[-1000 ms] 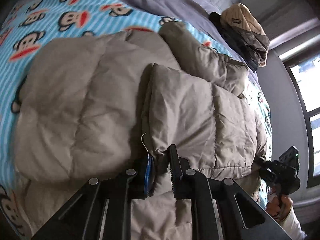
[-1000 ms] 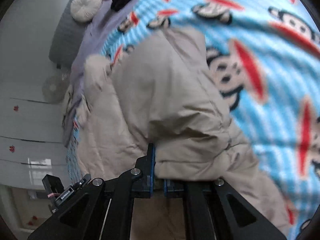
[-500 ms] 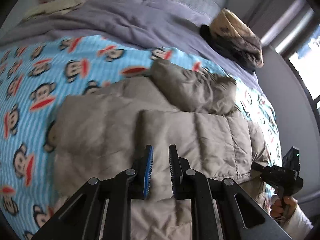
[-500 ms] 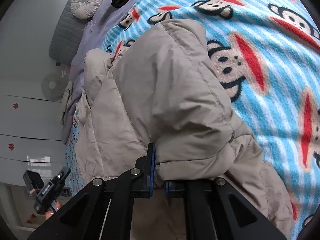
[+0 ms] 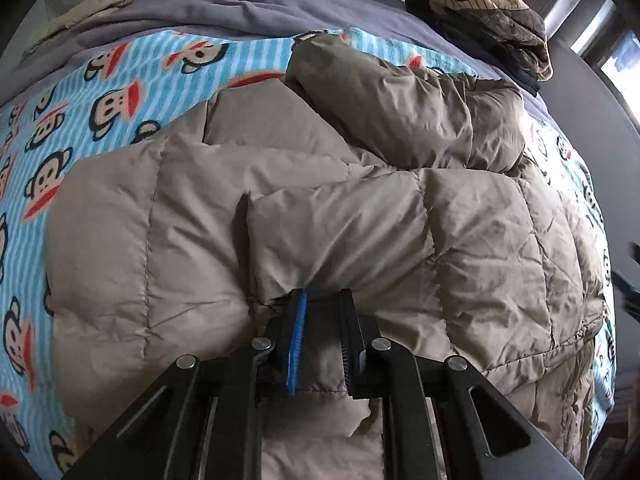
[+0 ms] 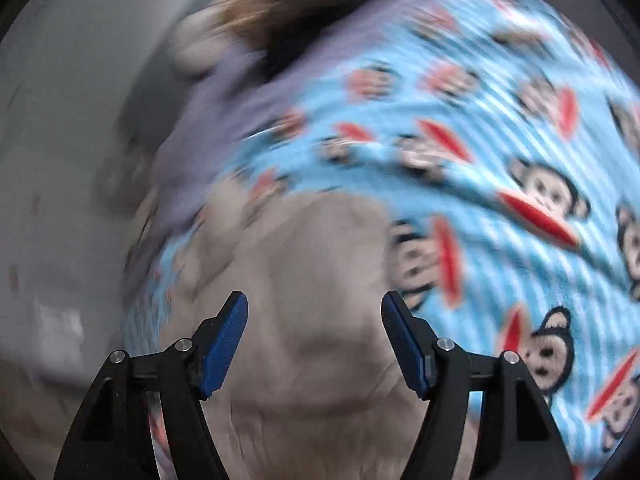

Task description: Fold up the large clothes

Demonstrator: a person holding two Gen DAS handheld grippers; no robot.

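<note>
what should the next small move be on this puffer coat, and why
Probably bring the right gripper back down to pinch the coat's near edge. Its jaws have just been opening and now stand wide with nothing gripped, while the left gripper is nearly shut with nothing between its pads, so neither holds the half-folded coat.

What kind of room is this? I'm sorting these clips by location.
Most likely a bedroom. A tan puffer coat lies on a bed covered by a blue monkey-print blanket, with a purple duvet behind it and folded clothes piled near the window.
</note>
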